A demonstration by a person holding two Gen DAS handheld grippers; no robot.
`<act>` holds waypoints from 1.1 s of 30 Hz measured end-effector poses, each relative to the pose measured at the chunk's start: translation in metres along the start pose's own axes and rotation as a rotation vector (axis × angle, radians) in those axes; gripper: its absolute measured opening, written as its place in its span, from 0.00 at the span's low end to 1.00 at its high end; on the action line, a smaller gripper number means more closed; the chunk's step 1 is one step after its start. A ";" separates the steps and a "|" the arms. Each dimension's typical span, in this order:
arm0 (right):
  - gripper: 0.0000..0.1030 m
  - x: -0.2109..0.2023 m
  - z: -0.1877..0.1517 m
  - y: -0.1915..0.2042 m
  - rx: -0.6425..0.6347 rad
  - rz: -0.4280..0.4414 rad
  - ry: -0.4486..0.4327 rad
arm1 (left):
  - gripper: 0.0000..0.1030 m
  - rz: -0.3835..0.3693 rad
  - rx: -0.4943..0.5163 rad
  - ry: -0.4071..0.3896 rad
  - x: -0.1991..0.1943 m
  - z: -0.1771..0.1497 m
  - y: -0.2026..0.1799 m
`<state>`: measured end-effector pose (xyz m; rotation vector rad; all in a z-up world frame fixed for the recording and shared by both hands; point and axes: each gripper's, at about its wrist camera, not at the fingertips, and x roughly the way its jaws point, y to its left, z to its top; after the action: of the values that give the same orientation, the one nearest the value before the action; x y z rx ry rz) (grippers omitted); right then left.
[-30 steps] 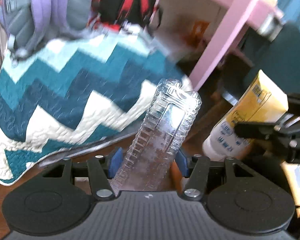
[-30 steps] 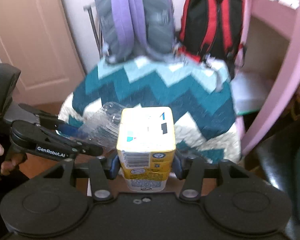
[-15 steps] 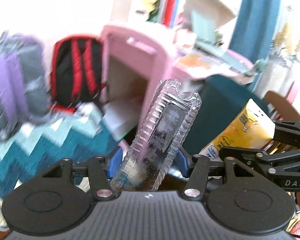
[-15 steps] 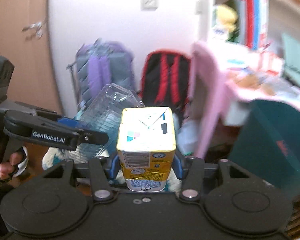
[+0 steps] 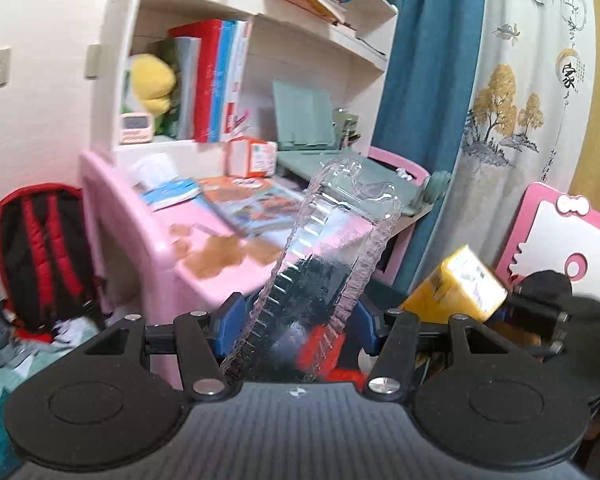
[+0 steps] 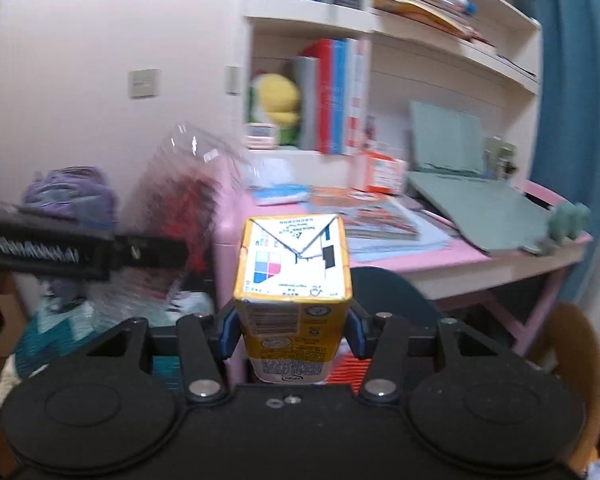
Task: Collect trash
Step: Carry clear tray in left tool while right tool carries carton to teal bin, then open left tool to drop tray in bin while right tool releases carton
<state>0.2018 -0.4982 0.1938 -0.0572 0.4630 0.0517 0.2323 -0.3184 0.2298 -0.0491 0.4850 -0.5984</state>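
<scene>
My left gripper is shut on a crushed clear plastic bottle that sticks up and forward between the blue pads. My right gripper is shut on a yellow drink carton, held upright with its white top facing the camera. In the left wrist view the carton shows at the right, held by the other gripper. In the right wrist view the bottle shows blurred at the left, with the left gripper's black finger across it.
A pink desk with books and papers stands ahead, under white shelves holding books and a yellow plush toy. A red-and-black backpack leans left of the desk. A blue curtain and a pink board are at the right.
Both grippers have swung up and to the right, from the zigzag quilt and backpacks to the desk and shelves. Each still holds its item.
</scene>
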 end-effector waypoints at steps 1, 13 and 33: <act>0.49 0.007 -0.002 -0.007 0.009 -0.013 0.015 | 0.55 -0.005 -0.003 0.001 0.006 0.006 -0.005; 0.49 0.086 -0.025 -0.044 0.022 -0.053 0.200 | 0.55 0.005 0.022 0.148 0.134 0.014 -0.031; 0.50 0.123 -0.050 -0.036 0.022 -0.097 0.310 | 0.74 0.047 0.082 0.299 0.200 -0.033 -0.025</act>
<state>0.2922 -0.5328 0.0956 -0.0665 0.7701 -0.0589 0.3473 -0.4463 0.1204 0.1315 0.7489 -0.5815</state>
